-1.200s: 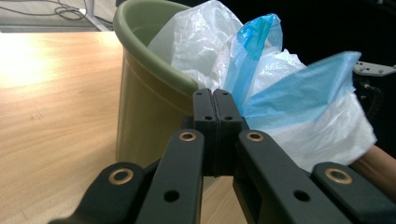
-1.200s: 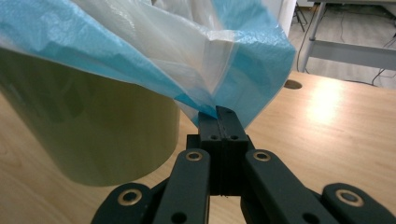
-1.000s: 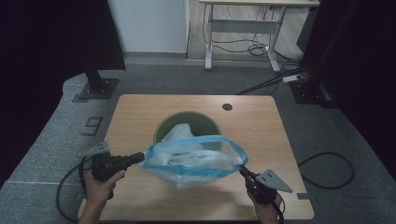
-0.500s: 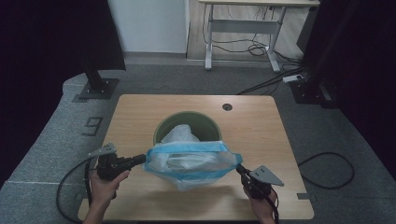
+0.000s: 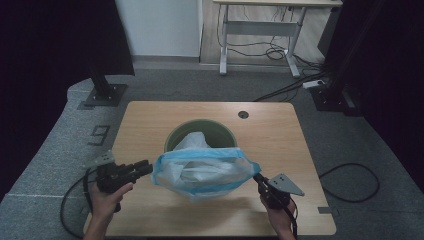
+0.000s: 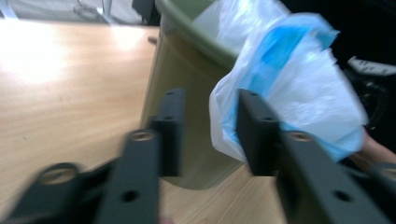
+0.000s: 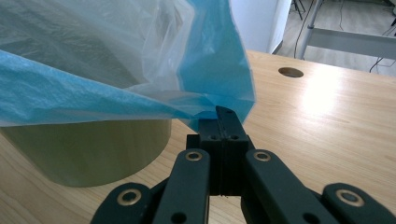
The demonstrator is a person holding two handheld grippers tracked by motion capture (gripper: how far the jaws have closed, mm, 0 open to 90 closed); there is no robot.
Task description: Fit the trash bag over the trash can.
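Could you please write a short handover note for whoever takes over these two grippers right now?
Left gripper: jaws have just been opening, nothing between them; bag edge lies beside the right-hand jaw.
Right gripper: shut on the bag's blue rim.
Bag hangs open over the near side of the green bin on the table.
Done: bag spread open.
Left: probably regrip the left side and pull the rim over the bin.

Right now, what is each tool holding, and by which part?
The right tool pinches the blue rim of the plastic bag. The left tool holds nothing; its jaws have just been opening beside the bag's other edge.
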